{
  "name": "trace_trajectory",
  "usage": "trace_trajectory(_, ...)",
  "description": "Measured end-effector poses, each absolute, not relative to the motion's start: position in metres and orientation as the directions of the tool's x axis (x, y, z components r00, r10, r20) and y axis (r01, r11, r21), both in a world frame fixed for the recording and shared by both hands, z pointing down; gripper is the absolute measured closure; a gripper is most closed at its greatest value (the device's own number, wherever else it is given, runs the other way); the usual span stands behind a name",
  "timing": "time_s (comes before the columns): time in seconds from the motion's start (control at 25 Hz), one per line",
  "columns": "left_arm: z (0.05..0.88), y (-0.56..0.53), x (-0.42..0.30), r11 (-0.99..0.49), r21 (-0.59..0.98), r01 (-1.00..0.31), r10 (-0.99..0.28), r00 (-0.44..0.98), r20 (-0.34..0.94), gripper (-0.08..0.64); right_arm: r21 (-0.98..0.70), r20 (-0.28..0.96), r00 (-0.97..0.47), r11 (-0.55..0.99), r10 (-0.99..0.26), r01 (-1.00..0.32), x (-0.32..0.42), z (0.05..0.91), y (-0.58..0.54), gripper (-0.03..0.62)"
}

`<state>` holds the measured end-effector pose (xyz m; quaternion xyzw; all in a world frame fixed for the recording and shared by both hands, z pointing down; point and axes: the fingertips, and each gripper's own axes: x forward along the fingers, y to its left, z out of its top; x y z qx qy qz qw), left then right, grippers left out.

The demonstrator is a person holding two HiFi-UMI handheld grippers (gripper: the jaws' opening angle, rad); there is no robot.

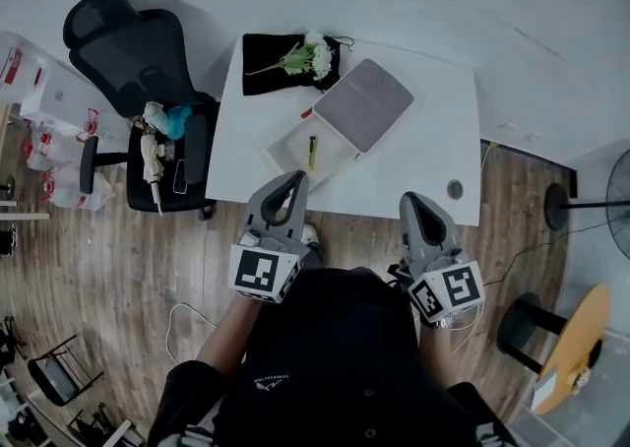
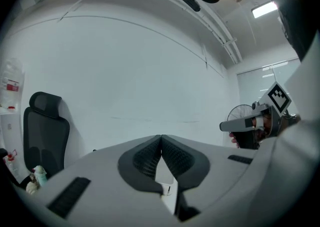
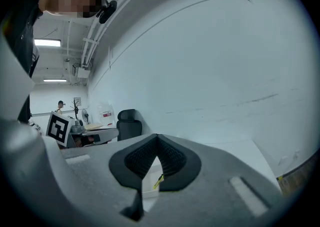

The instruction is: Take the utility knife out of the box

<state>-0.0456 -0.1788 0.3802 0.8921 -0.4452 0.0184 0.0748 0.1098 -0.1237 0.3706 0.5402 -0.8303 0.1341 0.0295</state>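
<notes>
An open white box (image 1: 287,154) lies on the white table (image 1: 423,140), its grey lid (image 1: 362,103) folded back to the right. Inside it lies a yellow utility knife (image 1: 311,152). My left gripper (image 1: 295,179) hovers at the table's front edge just short of the box, jaws shut and empty, tips meeting in the left gripper view (image 2: 161,138). My right gripper (image 1: 410,201) is further right at the same edge, also shut and empty (image 3: 157,137). Below its closed tips the knife (image 3: 158,181) shows as a yellow sliver.
A black cloth with white flowers (image 1: 295,61) lies at the table's far edge behind the box. A black office chair (image 1: 138,61) loaded with small items stands left of the table. A round grommet (image 1: 454,188) sits near the front right corner. A fan (image 1: 620,201) and a round wooden table (image 1: 576,347) stand to the right.
</notes>
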Motion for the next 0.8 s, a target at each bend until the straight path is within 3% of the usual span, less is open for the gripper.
trace_trajectory(0.8, 0.491, -0.24, -0.047, -0.489, 0.212, -0.846, -0.764, 0.533, 0.363, 0.554, -0.196, 0.238, -0.47, 0.432, -0.85, -0.88, 0.1, 0.387, -0.189, 0.589)
